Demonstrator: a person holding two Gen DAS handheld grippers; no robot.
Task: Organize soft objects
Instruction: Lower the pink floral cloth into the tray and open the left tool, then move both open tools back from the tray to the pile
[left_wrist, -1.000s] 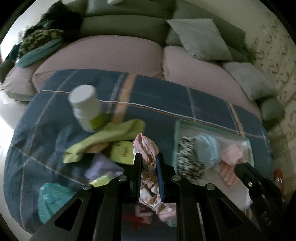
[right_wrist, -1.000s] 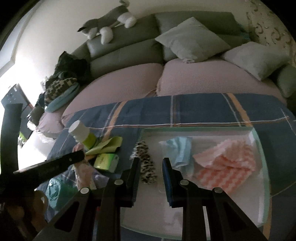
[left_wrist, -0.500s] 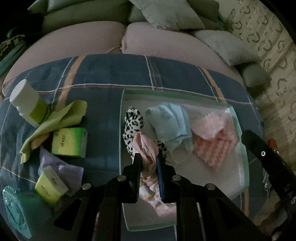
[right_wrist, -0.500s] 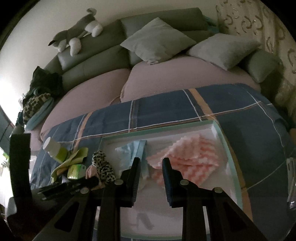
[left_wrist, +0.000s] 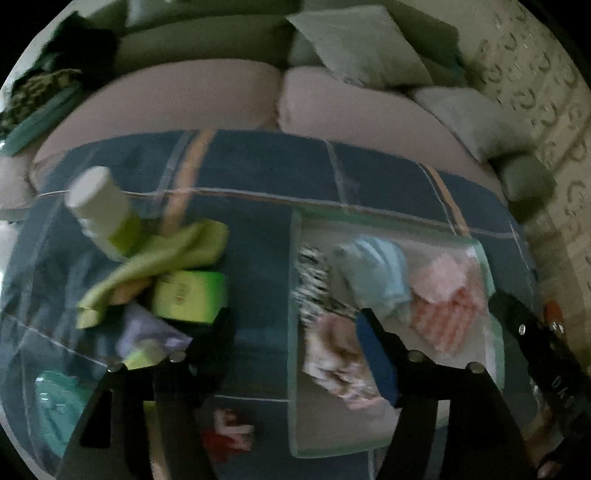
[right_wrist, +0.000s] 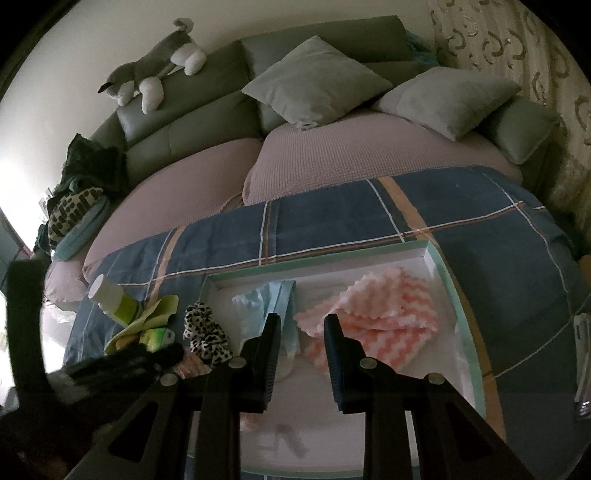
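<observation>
My plaid blanket (left_wrist: 258, 173) carries the white tray (left_wrist: 293, 280), which already holds leopard, blue and pink-striped cloths. By the tray's left edge lies the pale pink floral cloth (left_wrist: 332, 354); my left tongs (left_wrist: 295, 343) have just been opening and now stand wide, the cloth loose beside the right pad, so I judge this drop finished. My right tongs (right_wrist: 302, 334) hang narrowly parted over the tray, gripping nothing. Next I would go left for the green cloth (left_wrist: 159, 258) among the boxes and bottle (left_wrist: 103, 210).
</observation>
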